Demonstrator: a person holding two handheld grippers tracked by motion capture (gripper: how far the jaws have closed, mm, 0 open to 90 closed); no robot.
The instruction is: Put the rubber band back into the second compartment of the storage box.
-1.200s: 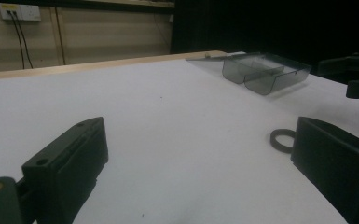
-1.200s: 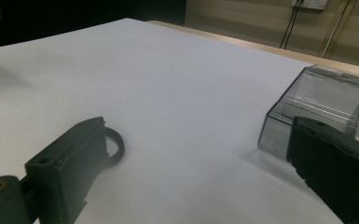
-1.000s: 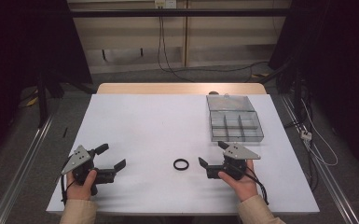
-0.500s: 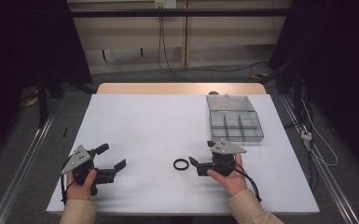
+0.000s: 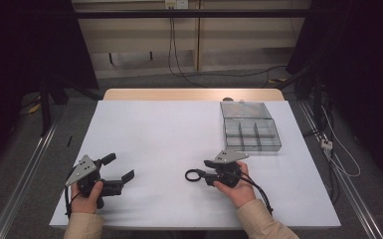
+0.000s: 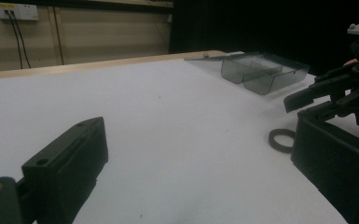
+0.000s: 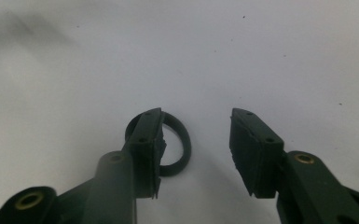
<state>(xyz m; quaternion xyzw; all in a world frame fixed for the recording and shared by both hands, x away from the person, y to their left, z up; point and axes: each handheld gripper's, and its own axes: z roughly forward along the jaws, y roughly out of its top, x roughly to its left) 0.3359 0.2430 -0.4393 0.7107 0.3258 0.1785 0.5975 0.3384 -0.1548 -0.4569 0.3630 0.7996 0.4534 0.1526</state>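
A small black ring (image 5: pixel 193 175) lies flat on the white table (image 5: pixel 169 134), near its front edge.

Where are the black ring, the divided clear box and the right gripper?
black ring (image 5: pixel 193 175), high view, its left rim.
divided clear box (image 5: pixel 251 133), high view, a centre divider.
right gripper (image 7: pixel 196 140), right gripper view, gap between its fingertips.

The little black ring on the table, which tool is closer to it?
Right. The right tool is at the black ring, one jaw over it. The left tool sits well off to the ring's left.

The right hand-held gripper (image 7: pixel 193 140) partly hides the black ring (image 7: pixel 179 140).
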